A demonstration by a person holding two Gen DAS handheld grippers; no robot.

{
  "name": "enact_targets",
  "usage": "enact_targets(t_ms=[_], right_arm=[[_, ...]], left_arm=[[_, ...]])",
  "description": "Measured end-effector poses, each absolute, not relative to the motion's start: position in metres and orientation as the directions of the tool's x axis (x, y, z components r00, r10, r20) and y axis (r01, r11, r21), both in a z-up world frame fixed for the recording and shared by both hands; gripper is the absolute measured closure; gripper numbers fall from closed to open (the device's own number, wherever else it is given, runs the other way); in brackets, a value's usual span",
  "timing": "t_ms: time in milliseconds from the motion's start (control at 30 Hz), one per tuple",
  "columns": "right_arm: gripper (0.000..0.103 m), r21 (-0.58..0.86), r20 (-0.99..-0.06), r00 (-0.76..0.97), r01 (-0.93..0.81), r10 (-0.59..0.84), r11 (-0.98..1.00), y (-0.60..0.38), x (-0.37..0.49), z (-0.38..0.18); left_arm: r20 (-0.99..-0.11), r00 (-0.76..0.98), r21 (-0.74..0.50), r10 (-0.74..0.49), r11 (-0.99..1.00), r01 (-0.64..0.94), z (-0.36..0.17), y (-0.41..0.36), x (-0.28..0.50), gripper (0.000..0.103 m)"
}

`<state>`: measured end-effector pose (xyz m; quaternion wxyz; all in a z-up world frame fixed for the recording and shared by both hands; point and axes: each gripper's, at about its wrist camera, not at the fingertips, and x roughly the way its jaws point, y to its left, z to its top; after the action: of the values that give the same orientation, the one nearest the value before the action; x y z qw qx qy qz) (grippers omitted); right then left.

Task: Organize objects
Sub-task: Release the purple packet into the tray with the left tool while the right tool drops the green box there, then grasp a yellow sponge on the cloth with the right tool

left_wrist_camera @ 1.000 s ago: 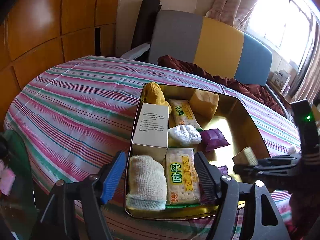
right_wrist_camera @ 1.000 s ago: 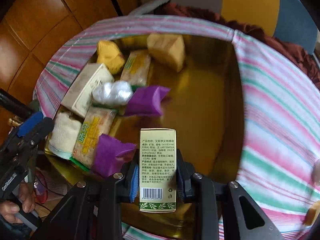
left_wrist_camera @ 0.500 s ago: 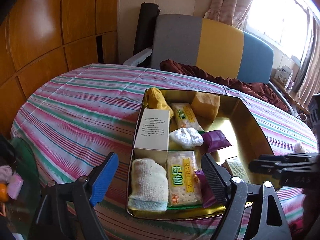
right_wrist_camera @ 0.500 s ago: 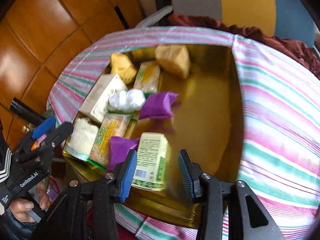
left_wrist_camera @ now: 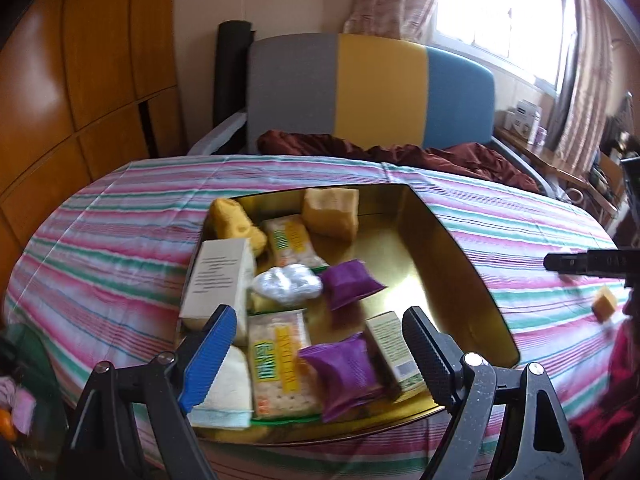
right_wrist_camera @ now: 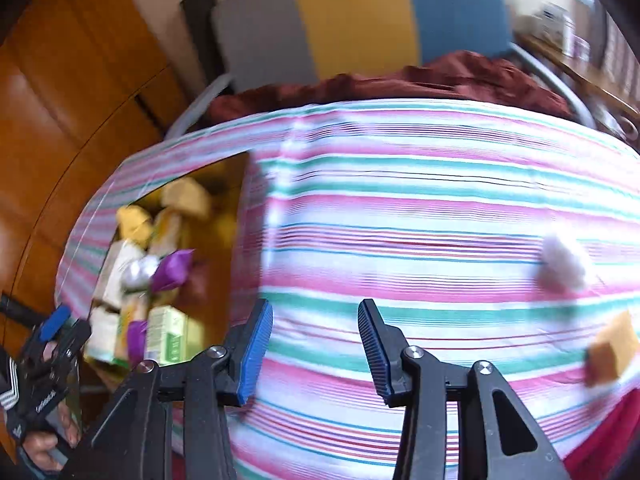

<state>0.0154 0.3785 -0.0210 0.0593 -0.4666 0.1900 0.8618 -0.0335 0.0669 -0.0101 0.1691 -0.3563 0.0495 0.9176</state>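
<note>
The right gripper (right_wrist_camera: pixel 314 346) has just let go of the green box (left_wrist_camera: pixel 394 346), its jaws opening and now bare over the striped cloth (right_wrist_camera: pixel 420 216); that item is stowed. The box lies flat at the gold tray's (left_wrist_camera: pixel 460 264) lower right, printed pale green. The left gripper (left_wrist_camera: pixel 316 354) hangs open, holding nothing.

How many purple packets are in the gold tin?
2: one purple packet near the middle of the gold tin, another purple packet at its near edge beside the green box. Others may be hidden.
</note>
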Motion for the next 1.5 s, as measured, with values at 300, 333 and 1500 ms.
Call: enact_targets(t_ms=[300, 333, 1500], right_arm=[[0.057, 0.247, -0.858, -0.501, -0.600, 0.117, -0.761, 0.503, 0.068, -0.015], [0.057, 0.258, -0.863, -0.489, -0.639, 0.124, -0.725, 0.518, 0.076, -0.016], [0.062, 0.348, -0.882, -0.466, -0.752, 0.078, -0.560, 0.604, 0.101, -0.066]], left_arm=[[-0.670, -0.638, -0.030, 0.380, -0.872, -0.488, -0.001, 0.130, -0.029, 0.017], [-0.670, -0.629, -0.032, 0.394, -0.862, -0.506, 0.000, 0.137, -0.028, 0.017], [-0.758, -0.352, -0.149, 0.549, -0.671, -0.726, -0.023, 0.321, -0.017, 0.011]])
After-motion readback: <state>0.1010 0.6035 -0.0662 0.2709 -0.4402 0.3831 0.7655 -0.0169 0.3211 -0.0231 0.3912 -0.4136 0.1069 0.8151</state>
